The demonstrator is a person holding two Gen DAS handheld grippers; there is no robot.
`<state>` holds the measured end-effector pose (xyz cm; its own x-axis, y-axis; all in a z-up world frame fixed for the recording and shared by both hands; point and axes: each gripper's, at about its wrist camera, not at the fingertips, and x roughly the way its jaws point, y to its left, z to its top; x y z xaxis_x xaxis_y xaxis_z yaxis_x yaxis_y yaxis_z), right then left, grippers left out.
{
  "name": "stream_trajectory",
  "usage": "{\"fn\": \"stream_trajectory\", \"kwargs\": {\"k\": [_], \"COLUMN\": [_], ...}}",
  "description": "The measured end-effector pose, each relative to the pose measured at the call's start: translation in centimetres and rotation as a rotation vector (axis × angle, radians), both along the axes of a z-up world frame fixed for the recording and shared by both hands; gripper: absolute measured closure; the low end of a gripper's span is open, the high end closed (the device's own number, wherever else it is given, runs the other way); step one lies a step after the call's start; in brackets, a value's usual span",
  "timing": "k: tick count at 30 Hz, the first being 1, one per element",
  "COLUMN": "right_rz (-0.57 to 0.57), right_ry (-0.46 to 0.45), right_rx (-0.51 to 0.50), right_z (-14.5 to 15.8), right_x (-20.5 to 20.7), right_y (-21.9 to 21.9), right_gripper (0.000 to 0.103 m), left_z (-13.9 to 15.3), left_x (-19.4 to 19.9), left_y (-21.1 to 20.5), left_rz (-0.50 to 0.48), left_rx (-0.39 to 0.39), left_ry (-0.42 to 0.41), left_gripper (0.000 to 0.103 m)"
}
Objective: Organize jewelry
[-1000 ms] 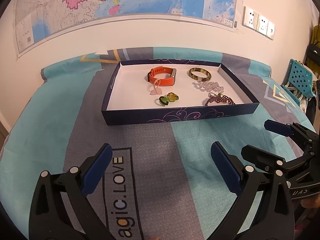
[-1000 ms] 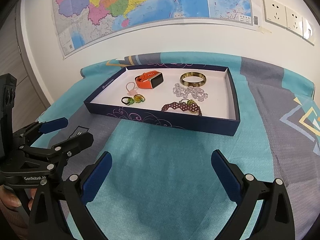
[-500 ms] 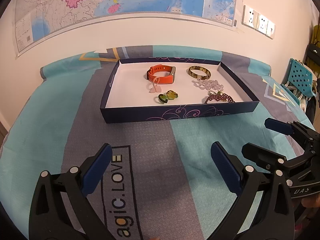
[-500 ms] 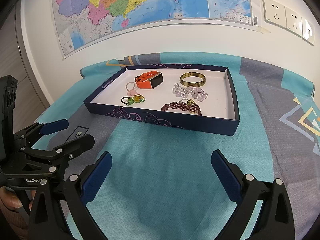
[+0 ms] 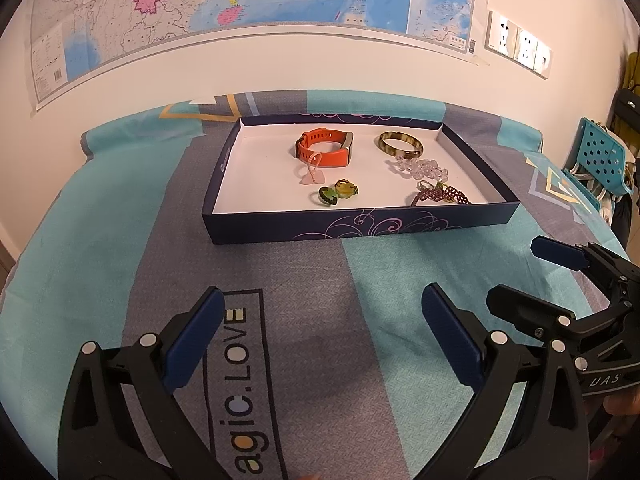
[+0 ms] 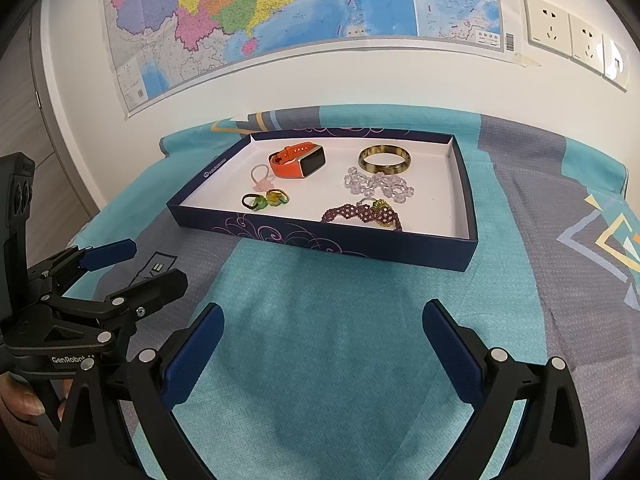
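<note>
A dark blue shallow box (image 5: 360, 226) (image 6: 384, 246) with a white floor lies on the cloth-covered table. Inside it lie an orange watch (image 5: 326, 151) (image 6: 296, 162), a brown-green bangle (image 5: 400, 144) (image 6: 385, 159), a clear bead bracelet (image 5: 418, 168) (image 6: 378, 184), a purple bead bracelet (image 5: 440, 195) (image 6: 362, 214), green and yellow rings (image 5: 338, 193) (image 6: 266, 200) and a pink ring (image 5: 313, 174) (image 6: 262, 178). My left gripper (image 5: 322, 332) (image 6: 132, 262) hovers open in front of the box. My right gripper (image 6: 322, 348) (image 5: 536, 276) is open too, beside it, holding nothing.
The table carries a teal and grey cloth (image 5: 280, 308) with printed letters. A wall with a map (image 5: 240, 0) and sockets (image 6: 572, 36) stands just behind the box. A teal perforated basket (image 5: 604, 160) is at the far right. A hand (image 6: 24, 408) holds the left gripper.
Both grippers have drawn back slightly from the box, which sits a little farther away and higher in the left wrist view. Both stay open; the jewelry has not moved.
</note>
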<state>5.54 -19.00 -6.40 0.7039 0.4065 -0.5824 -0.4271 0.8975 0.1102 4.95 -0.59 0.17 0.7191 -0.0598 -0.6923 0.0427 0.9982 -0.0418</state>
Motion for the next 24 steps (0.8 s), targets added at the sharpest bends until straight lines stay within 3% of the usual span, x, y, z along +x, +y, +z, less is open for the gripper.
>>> {"fn": "stream_trajectory", "kwargs": {"k": [24], "right_rz": [0.0], "right_ry": [-0.007], "right_rx": [0.0], "right_z": [-0.09], "right_x": [-0.38], "right_y": [-0.12], "right_gripper": [0.007], "left_z": [0.12], "left_x": [-0.25], "left_y": [0.05], "left_rz": [-0.002], "left_rx": [-0.008], "left_ry": [-0.001], "left_gripper": [0.006]}}
